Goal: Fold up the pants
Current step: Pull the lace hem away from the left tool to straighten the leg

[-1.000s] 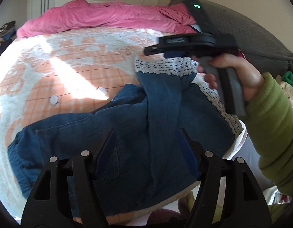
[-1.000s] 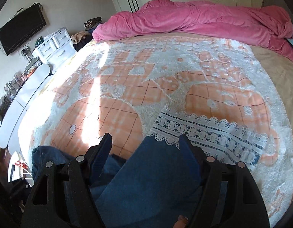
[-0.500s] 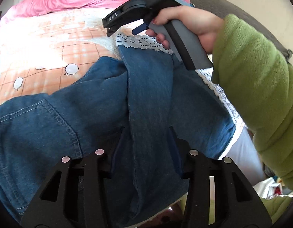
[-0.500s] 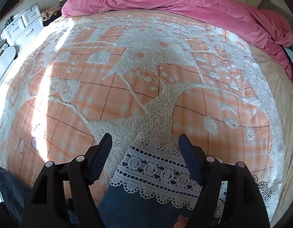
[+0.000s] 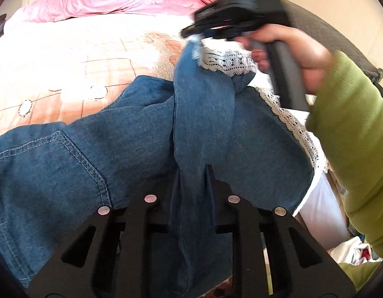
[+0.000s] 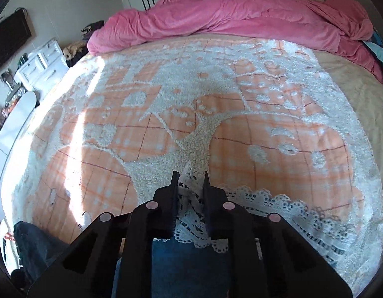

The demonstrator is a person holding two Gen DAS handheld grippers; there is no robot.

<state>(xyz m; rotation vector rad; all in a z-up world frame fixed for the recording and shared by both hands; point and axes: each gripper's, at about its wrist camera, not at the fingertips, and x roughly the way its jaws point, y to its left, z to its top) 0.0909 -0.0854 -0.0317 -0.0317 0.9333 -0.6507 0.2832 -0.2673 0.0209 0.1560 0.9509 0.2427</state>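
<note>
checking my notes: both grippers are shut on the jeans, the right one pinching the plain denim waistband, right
Not quite. The right gripper is shut on the white lace hem of a leg, not a plain denim waistband, as the right wrist view shows. The rest holds: the left gripper is also shut, on a denim fold of the jeans.

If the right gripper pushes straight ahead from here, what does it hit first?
The right gripper, shut on the pants' lace hem, points low across the bed. It would probably meet the fuzzy orange-and-white blanket first, though depth is unclear.
</note>
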